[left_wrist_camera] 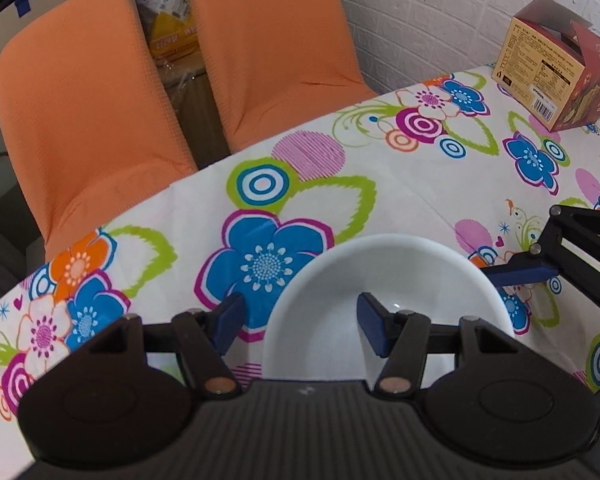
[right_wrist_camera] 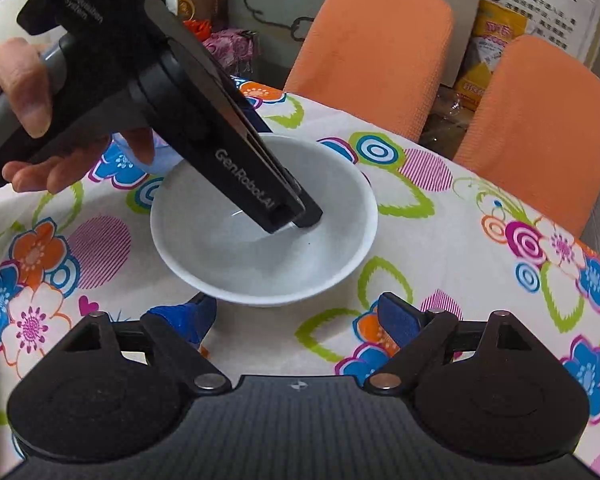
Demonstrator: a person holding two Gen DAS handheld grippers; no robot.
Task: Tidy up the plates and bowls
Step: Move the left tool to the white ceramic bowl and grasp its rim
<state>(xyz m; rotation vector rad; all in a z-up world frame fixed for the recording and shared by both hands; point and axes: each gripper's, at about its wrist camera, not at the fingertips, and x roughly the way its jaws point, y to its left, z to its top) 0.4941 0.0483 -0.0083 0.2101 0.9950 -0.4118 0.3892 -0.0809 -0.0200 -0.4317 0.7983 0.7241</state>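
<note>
On the flowered tablecloth (left_wrist_camera: 412,208) in front of me sits a white bowl (right_wrist_camera: 260,236), upright and empty, near the table edge that faces two orange chairs (left_wrist_camera: 88,112). My left gripper (left_wrist_camera: 300,320) is spread wide across the bowl's left rim: one blue pad (left_wrist_camera: 370,326) hangs inside the bowl, the other pad sits outside over the cloth, and the white wall of the bowl stands between them without either pad pressing it. From my right wrist view, the left gripper's black body slants down from the upper left and its tip dips into the bowl; I cannot tell whether it touches the bottom. My left hand (right_wrist_camera: 24,92) wraps the grey handle at the left edge of that view, above the cloth. My right gripper (right_wrist_camera: 296,320) is also released, its blue pads apart and hovering over bare cloth just beside the near side of the bowl, touching nothing. In the left wrist view its black linkage and one blue pad reach in from the right, close by the bowl's right rim. A red and tan carton (left_wrist_camera: 556,64) stands well apart at the far right corner of the table, against a white brick wall (left_wrist_camera: 440,12). Behind the chairs are a yellow printed bag (left_wrist_camera: 168,8) and some boxes. A strip of a pale rim shows at the left edge of the right wrist view; what it is I cannot tell.
</note>
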